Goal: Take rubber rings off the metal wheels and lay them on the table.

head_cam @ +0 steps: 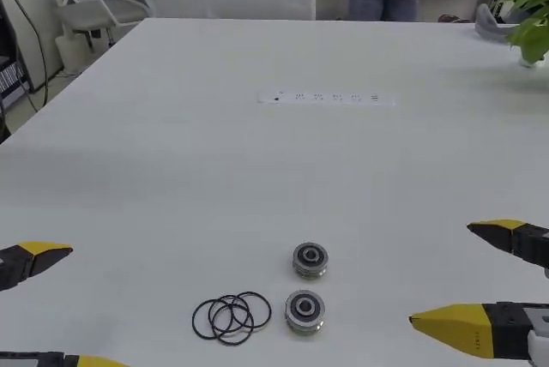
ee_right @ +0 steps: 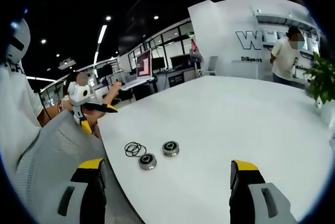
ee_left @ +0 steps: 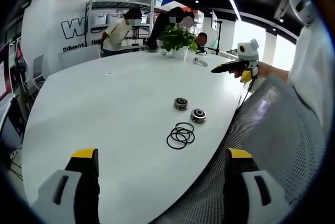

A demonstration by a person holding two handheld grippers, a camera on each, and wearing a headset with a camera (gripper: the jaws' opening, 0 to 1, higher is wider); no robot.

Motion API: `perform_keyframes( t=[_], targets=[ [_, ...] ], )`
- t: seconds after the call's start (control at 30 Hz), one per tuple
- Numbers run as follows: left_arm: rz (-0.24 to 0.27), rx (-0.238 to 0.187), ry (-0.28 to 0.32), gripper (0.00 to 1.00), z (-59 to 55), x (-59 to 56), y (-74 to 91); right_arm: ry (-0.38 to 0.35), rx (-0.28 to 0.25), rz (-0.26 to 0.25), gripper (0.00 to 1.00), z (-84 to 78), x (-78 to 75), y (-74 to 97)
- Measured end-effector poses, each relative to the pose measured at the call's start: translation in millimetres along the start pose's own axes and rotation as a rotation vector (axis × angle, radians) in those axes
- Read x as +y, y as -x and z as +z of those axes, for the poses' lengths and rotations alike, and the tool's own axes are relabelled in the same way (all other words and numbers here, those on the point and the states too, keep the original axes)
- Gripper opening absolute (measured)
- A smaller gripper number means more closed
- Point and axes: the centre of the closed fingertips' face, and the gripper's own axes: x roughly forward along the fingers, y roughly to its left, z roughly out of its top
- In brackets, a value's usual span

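Two-gripper ring removal, pause between grasps. The left gripper and the right gripper were both held with jaws wide apart and nothing between them, low over the near edge of the tabletop. The 2 wheels stood side by side between the grippers, well apart from each: to the right of the left gripper and to the left of the right one, nearer the right. A loose pile of overlapping rings lay flat on the tabletop just beside the nearer wheel, on the left gripper's side of it.

Step in hand, as judged: several rings were already off and laid down, and neither gripper had engaged a wheel. Whether any ring sat in a wheel's groove was too small to tell. If 1 did, the next move would call for 1 gripper to close on a wheel's rim and steady it, while the other pinched the thin ring at its edge, peeled it outward and set it by the pile. A small round wheel would likely roll or skid if nudged off-centre.
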Motion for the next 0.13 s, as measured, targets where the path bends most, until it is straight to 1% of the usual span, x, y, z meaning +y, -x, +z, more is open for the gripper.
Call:
perform_keyframes(
  t=[0.13],
  targets=[
    [0.005, -0.001, 0.012, 0.99, -2.5, 1.2, 1.1, -0.002, 0.037, -0.005, 0.99, -12.0, -0.4, -1.4]
  ],
)
